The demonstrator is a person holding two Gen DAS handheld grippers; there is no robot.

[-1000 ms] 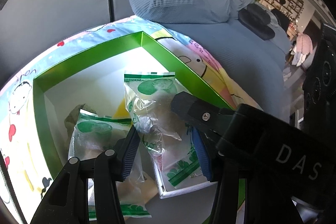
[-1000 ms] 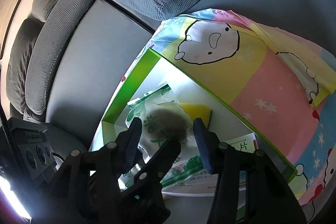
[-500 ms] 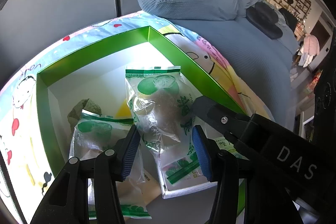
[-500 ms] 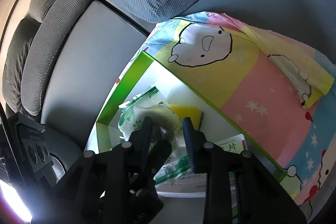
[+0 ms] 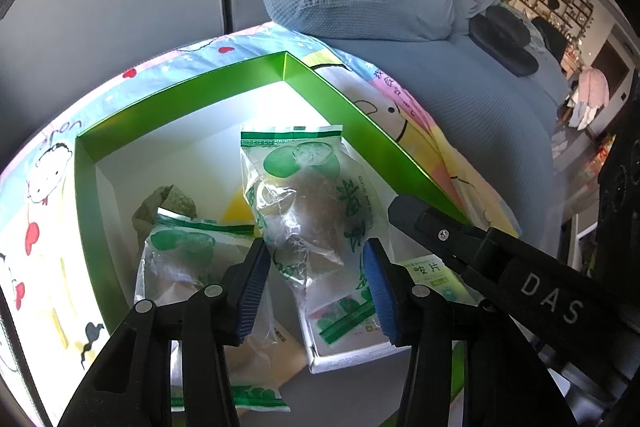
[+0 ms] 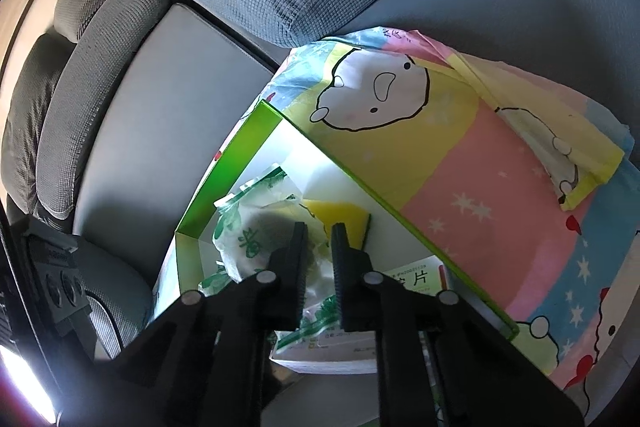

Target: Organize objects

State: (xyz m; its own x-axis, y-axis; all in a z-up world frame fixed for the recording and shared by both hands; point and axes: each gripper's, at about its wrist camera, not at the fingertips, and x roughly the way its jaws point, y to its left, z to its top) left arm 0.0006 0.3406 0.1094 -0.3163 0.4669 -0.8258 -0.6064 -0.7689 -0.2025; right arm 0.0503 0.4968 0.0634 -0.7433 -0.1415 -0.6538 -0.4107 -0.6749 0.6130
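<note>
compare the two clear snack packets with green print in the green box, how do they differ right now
The middle packet stands nearly upright between the left gripper's open fingers; the left packet lies lower and flatter, beside those fingers. The middle packet's full printed face and sealed top edge show, and it leans over the white carton; the left packet is half hidden by a finger. Both are clear, green-printed, hold something brownish, and sit inside the green box.

The left gripper [image 5: 318,277] points forward and down, its blue-padded fingers [image 5: 252,283] spread wide apart with nothing pinched between them. The right gripper [image 6: 320,259] reaches in from the right of the left one, its dark body crossing just beyond the left gripper's right finger. Its black fingers [image 6: 298,267] stand nearly together, a narrow gap between them.
</note>
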